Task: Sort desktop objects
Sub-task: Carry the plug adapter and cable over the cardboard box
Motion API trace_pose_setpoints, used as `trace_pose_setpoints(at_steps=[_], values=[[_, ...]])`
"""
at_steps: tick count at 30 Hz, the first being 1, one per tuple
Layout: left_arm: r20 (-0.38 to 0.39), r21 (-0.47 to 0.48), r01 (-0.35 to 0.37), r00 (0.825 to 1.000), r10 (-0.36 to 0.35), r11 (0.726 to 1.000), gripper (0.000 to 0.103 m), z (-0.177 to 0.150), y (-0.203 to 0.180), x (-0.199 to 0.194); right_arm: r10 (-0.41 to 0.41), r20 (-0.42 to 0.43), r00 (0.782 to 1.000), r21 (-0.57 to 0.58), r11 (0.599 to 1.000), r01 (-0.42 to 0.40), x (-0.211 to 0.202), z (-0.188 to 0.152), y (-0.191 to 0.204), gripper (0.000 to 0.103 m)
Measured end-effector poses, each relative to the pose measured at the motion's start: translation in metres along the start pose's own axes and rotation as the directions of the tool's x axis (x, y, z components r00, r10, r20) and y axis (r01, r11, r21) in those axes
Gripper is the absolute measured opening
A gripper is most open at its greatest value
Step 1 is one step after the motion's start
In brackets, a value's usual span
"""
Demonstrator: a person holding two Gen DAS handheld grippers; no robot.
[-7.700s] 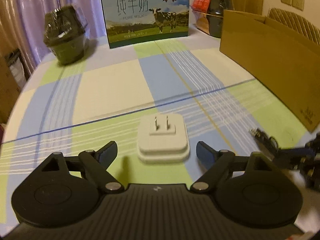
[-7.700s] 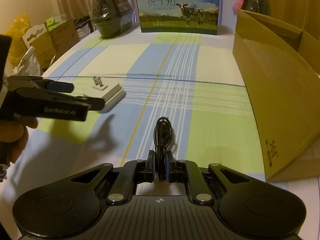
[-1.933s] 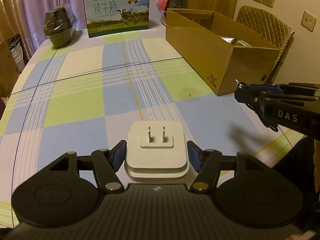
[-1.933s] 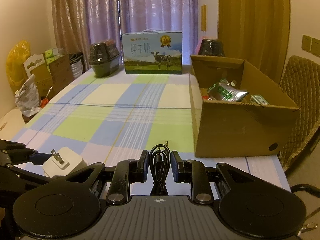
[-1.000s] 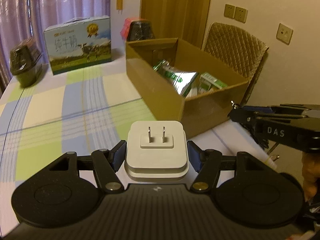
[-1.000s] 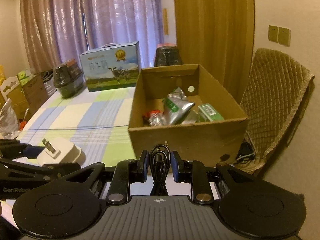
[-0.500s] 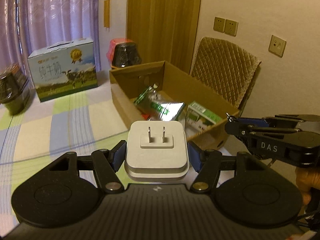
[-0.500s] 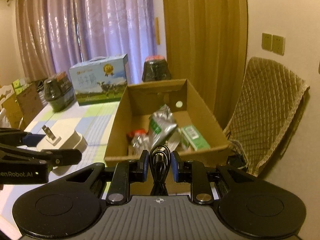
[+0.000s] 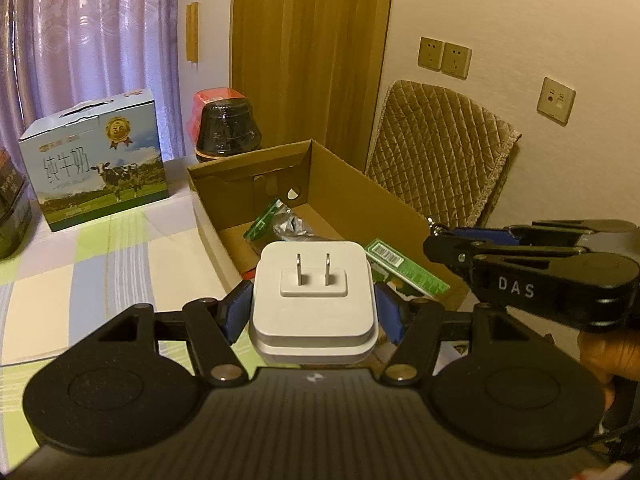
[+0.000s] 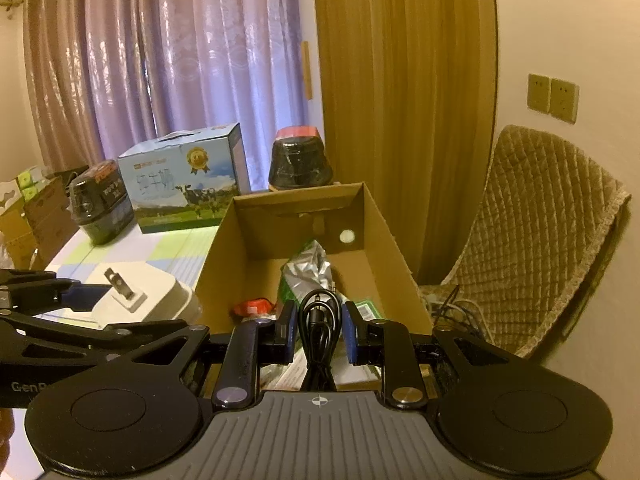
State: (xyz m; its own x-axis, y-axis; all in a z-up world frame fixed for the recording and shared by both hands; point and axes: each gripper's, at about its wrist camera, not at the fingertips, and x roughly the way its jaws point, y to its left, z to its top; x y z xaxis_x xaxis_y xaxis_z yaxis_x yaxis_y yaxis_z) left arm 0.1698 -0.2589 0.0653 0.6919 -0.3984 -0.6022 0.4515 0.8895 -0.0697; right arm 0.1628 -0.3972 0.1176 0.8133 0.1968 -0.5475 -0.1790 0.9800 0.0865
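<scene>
- A home dining room, by the look of it.
- Purple curtains [image 10: 160, 80] hang beside a wooden door [image 10: 400, 100].
- A checked cloth covers the bench [image 9: 80, 272].
- A quilted chair [image 9: 436, 152] stands near wall sockets [image 9: 444, 57].
- A milk gift carton [image 9: 94, 160] sits on the bench.

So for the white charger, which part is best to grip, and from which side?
Grip the white charger across its two flat side faces, coming in from its base end, prongs pointing away. The body is a flat-sided block, so the pads seat squarely and the prongs stay clear. The left gripper holds it that way now.
</scene>
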Motion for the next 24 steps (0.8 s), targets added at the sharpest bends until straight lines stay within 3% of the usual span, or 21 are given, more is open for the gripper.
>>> trace_pose_setpoints(at_steps=[16,18,19,24], values=[[0.0,-0.034,0.003,1.0,-0.003,0.999,0.06,0.02,0.013,0.039,0.007,0.005,1.0,0.019,1.0,-0.007,0.036,0.023,-0.015,0.02],[0.009,-0.055,0.023,1.0,-0.023,0.998,0.068,0.02,0.016,0.042,0.008,0.004,1.0,0.02,1.0,-0.008,0.039,0.024,-0.015,0.02],[0.019,-0.062,0.011,1.0,-0.009,0.998,0.078,0.02,0.017,0.042,0.007,0.003,1.0,0.021,1.0,-0.007,0.041,0.024,-0.015,0.02],[0.042,-0.061,-0.026,0.999,0.029,0.998,0.079,0.017,0.023,0.035,0.014,-0.002,1.0,0.024,1.0,-0.014,0.046,0.024,-0.014,0.02]])
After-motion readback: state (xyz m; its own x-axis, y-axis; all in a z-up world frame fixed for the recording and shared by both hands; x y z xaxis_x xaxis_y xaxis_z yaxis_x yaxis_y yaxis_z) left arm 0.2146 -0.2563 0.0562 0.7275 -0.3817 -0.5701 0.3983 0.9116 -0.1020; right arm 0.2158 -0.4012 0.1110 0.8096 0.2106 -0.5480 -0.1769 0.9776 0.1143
